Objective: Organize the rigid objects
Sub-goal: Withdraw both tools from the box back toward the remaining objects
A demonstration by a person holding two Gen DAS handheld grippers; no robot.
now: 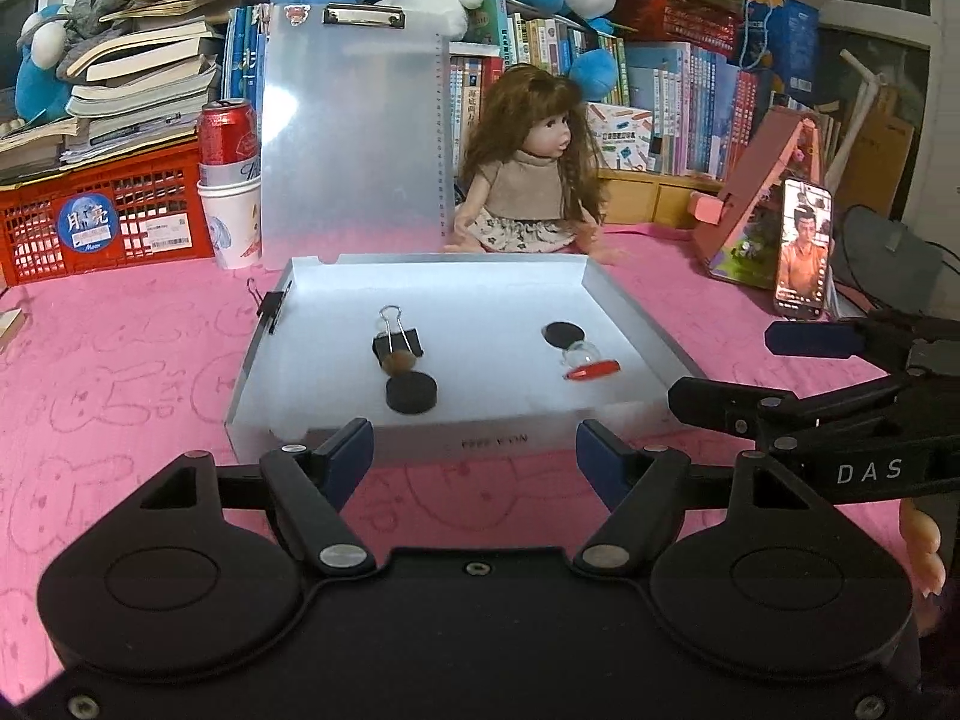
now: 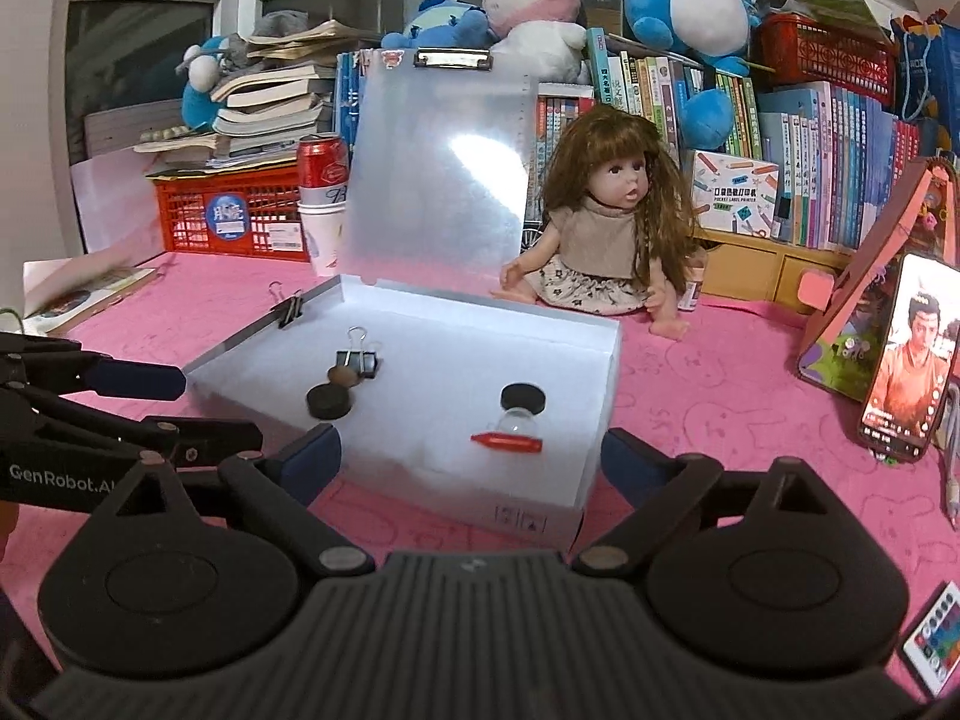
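Both grippers' fingers stand apart with nothing between them: the left gripper [image 1: 474,456] and right gripper [image 2: 471,462] hover before the shallow white cardboard tray [image 1: 636,324]. Inside lie a black binder clip [image 1: 397,341], a black round puck [image 1: 411,393] and a small clear flask with a red base [image 1: 585,360].

My two wrist cameras look down toward twelve o'clock, close by; both share the white tray [image 1: 636,324] [image 2: 594,372] and doll [image 1: 528,180] [image 2: 606,222].

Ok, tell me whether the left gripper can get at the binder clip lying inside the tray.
Probably yes. The left gripper is empty, jaws open, just short of the tray's low front wall. The binder clip lies uncovered, though a black disc sits just in front of it.
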